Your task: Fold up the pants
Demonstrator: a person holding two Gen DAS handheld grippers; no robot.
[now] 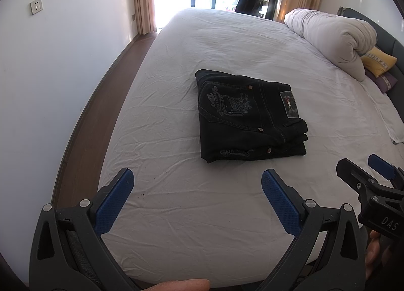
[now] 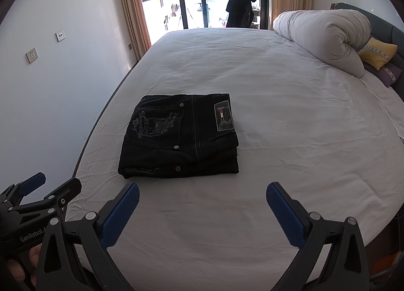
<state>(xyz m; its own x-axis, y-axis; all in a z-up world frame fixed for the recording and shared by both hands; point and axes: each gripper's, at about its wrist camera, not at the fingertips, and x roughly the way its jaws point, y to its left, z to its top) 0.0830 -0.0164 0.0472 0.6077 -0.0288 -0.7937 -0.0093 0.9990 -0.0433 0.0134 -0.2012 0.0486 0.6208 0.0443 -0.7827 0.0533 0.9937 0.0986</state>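
Black jeans (image 1: pixel 248 116) lie folded into a compact rectangle on the white bed sheet (image 1: pixel 192 210), back pocket embroidery and waistband patch facing up. In the right wrist view the same folded jeans (image 2: pixel 180 137) sit left of centre on the sheet (image 2: pixel 290 139). My left gripper (image 1: pixel 197 177) hovers open above the sheet, nearer to me than the jeans, nothing between its blue pads. My right gripper (image 2: pixel 202 191) is also open and empty, just short of the jeans' near edge. Each gripper shows at the edge of the other's view: the right gripper (image 1: pixel 364 164) and the left gripper (image 2: pixel 59 181).
A rolled white duvet (image 1: pixel 335 38) lies at the bed's far right, with a yellow pillow (image 1: pixel 378 61) and a purple one beside it. A white wall with sockets runs along the left, wooden floor (image 1: pixel 101 104) below it. Curtains and a balcony door stand beyond the bed.
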